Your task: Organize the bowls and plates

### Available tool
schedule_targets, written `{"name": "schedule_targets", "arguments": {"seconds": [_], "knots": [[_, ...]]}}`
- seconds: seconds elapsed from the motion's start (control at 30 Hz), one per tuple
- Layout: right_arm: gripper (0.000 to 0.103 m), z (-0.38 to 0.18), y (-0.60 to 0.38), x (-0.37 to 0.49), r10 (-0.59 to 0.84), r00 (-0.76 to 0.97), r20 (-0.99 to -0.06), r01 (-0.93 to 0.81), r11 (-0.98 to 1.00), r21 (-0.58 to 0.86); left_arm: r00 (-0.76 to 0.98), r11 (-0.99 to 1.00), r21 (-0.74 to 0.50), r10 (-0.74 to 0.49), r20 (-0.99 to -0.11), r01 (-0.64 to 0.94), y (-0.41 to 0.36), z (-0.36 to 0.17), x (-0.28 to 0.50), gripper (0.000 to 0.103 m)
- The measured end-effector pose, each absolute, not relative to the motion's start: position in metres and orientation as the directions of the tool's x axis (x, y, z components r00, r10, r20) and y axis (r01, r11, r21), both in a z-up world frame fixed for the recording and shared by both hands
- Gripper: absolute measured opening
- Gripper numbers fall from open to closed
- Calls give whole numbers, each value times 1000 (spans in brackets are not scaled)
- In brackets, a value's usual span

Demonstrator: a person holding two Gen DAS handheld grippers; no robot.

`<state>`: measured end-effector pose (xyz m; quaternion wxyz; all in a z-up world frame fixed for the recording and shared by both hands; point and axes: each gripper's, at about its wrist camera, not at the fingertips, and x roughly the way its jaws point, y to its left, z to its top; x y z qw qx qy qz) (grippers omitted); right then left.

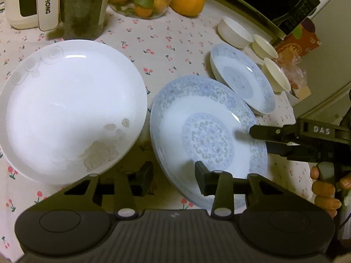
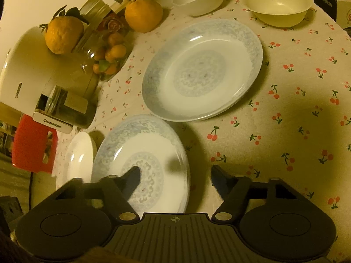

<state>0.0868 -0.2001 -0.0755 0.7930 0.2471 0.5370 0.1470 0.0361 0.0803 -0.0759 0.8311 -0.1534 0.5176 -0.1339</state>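
My left gripper (image 1: 173,178) straddles the near rim of the blue-patterned plate (image 1: 208,131), not visibly clamped | my right gripper (image 2: 175,177) straddles its right rim, grip unclear | plate on the bench (image 2: 285,131), white plate (image 1: 72,109) left, second blue plate (image 2: 201,70) and bowls (image 2: 277,3) farther.

Dim yellowish light, glare on the white plate (image 1: 72,109), fisheye-bent edges, soft blur
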Motion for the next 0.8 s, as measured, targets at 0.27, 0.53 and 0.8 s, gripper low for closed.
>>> {"name": "schedule_targets", "arguments": {"seconds": [0.27,0.53,0.8], "knots": [[34,-79,-197,88,474,389,-790,28,851,524,443,926,-373,-358,-821,59,81,-78,38,19],[20,-80,-192,88,461,393,-795,-12,868,497,457,935,-350,-338,-823,61,80,-76,36,12],[16,-77,-191,86,458,394,-797,-28,873,488,471,943,-326,-320,-822,71,81,-72,35,12]]}}
